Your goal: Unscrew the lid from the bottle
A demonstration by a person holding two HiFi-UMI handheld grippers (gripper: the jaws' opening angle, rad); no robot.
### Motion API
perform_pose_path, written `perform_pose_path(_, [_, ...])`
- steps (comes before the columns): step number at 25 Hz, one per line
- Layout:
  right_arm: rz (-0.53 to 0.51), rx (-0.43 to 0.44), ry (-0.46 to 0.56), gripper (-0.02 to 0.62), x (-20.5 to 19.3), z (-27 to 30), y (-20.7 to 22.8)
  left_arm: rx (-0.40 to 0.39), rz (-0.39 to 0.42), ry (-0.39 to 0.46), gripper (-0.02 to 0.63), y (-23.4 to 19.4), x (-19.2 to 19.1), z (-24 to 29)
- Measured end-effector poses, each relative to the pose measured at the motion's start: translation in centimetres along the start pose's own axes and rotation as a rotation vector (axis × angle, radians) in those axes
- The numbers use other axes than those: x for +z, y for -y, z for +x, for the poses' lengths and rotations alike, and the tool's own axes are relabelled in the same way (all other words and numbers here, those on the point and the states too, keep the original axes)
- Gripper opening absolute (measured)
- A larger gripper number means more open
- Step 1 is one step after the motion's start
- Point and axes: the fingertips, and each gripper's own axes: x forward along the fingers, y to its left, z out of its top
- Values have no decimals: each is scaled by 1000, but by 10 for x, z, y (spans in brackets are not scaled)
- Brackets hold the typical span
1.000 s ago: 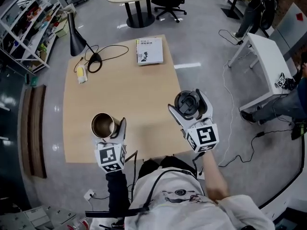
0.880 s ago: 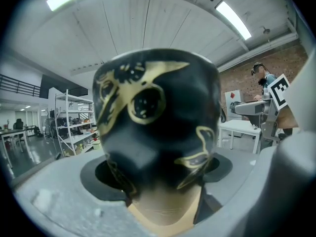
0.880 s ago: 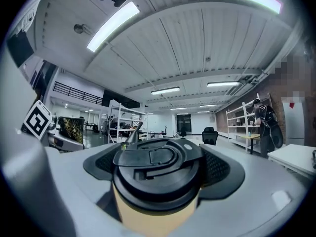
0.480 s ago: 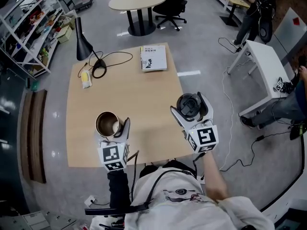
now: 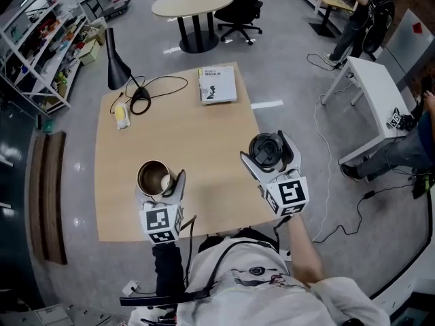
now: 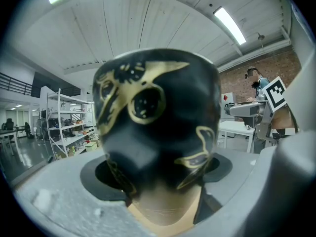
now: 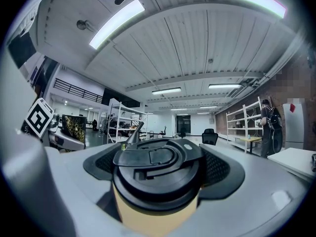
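The bottle (image 5: 153,176) is a black metal cup with gold patterning, its mouth open and its steel inside showing. My left gripper (image 5: 158,181) is shut on its body near the front edge of the wooden table (image 5: 204,134). In the left gripper view the bottle (image 6: 157,127) fills the space between the jaws of my left gripper (image 6: 159,184). The black lid (image 5: 264,149) is off the bottle and sits in my right gripper (image 5: 268,152), shut on it, just past the table's right edge. The right gripper view shows the lid (image 7: 157,168) from the side, flip tab on top.
A black desk lamp (image 5: 117,62) with its cable, a small yellow object (image 5: 121,116) and a book (image 5: 217,83) lie at the table's far end. A white side table (image 5: 377,87) and floor cables are to the right. A round table (image 5: 194,1) and shelves (image 5: 37,39) stand beyond.
The head view has shifted slightly. Both grippers keep their holds, and the lid stays apart from the bottle, to its right.
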Motion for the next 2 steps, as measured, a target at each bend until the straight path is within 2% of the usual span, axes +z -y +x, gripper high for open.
perform_pose_path(2, [-2,7,-1,492,0,1,-2,1,-1,-3,419,-1,-1,1])
